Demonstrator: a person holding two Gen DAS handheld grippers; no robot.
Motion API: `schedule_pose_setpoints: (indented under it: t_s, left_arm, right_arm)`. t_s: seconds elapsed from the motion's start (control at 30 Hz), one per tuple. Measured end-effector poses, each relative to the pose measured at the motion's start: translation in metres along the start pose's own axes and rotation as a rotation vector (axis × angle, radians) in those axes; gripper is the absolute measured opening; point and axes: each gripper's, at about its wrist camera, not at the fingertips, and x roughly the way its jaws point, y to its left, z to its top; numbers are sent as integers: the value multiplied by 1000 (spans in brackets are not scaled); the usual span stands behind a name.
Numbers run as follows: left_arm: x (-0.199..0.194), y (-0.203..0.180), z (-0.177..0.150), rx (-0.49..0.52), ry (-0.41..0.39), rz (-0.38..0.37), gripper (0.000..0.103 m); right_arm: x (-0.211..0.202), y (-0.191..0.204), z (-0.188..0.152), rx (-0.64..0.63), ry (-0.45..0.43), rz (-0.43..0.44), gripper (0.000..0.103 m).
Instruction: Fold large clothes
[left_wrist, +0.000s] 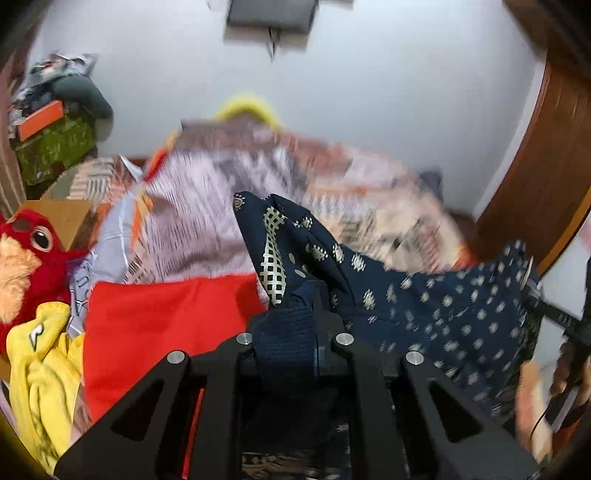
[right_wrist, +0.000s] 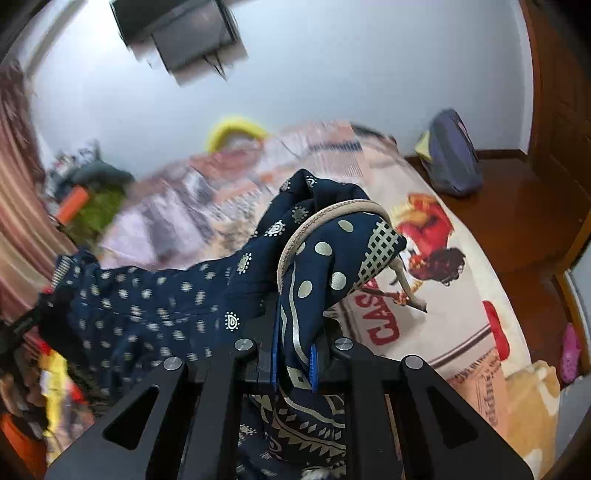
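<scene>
The navy garment (left_wrist: 424, 306) hangs in the air above the bed (right_wrist: 436, 332), stretched between the two hands rather than lying on anything. The left hand-held gripper (left_wrist: 291, 332) is clamped on one bunched corner of it, the jaws drawn together with dark cloth filling the gap. The right hand-held gripper (right_wrist: 293, 354) is likewise pinched tight on another part of the edge, where a pale piped trim loops up just past the pads. In the left view the cloth runs away to the right, toward the other gripper; in the right view it runs away to the left. So the garment's long axis lies across, from hand to hand, and neither hand is nearer: each holds an end. The span between them sags and is gathered, not taut. The coming move, as I judge it, turns on spreading that line over the bare bed ahead, clear of the red cloth (left_wrist: 155, 332) beneath the left hand.
</scene>
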Motion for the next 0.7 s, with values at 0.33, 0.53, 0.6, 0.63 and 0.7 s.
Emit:
schedule_pose_setpoints:
  t_s: [0.33, 0.53, 0.6, 0.63, 0.7]
  left_arm:
    - [62, 46, -41, -23, 155, 52, 41]
    - [28, 46, -56, -23, 173, 74, 49]
    - [11, 41, -65, 3, 183, 85, 49]
    - [6, 40, -68, 9, 189, 83, 49]
    - [-12, 34, -78, 24, 203, 80, 49]
  right_arm:
    - [55, -36, -31, 48, 118, -146, 45]
    - [17, -38, -32, 48, 200, -142, 52]
    - [0, -33, -31, 17, 186, -145, 52]
    - [-8, -30, -31, 6, 170, -148, 52]
    - [-33, -25, -33, -17, 138, -144, 52]
